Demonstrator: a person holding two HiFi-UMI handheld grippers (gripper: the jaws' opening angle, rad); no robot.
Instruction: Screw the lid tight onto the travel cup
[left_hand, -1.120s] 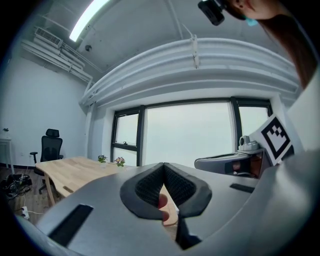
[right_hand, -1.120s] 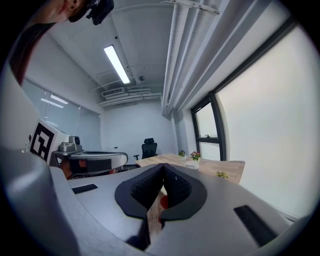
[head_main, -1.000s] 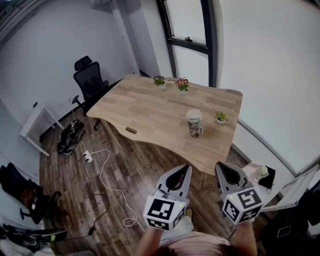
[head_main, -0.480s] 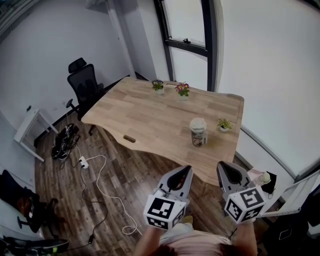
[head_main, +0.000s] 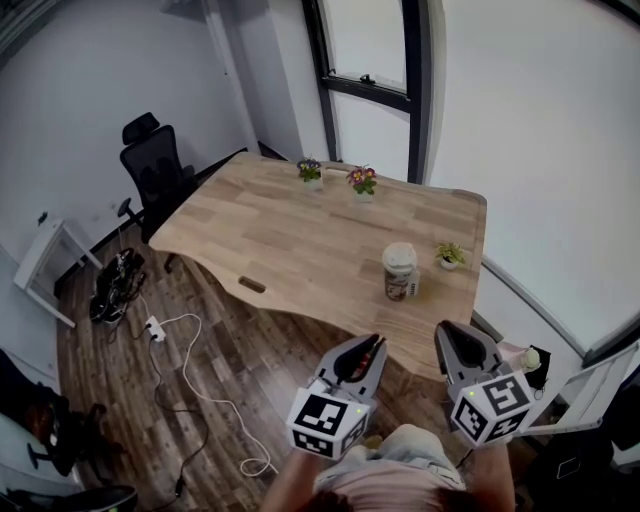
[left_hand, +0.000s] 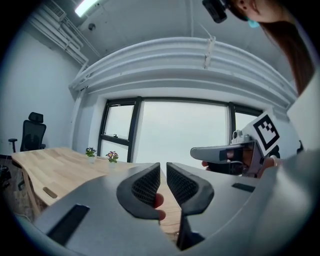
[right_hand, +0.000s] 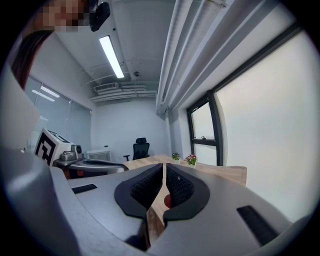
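**Cup at the table's near edge, both grippers empty**

You are holding both grippers over the floor, short of the table and well apart from the travel cup. The cup is standing upright near the table's near right edge, at 1 o'clock from the left gripper and 11 o'clock from the right gripper. Its lid is sitting on top; whether it is seated square I cannot tell.

The left jaws have just been opening to a narrow gap with nothing between them. The right jaws are resting together, empty. You are going to need much wider jaws on both: one gripper bracing the cup's body low, the other taking the lid's rim level before twisting.

A small potted plant is standing at 2 o'clock of the cup, near enough to knock. The flower pots at 11 o'clock and a dark object at 9 o'clock are sitting well apart from it.
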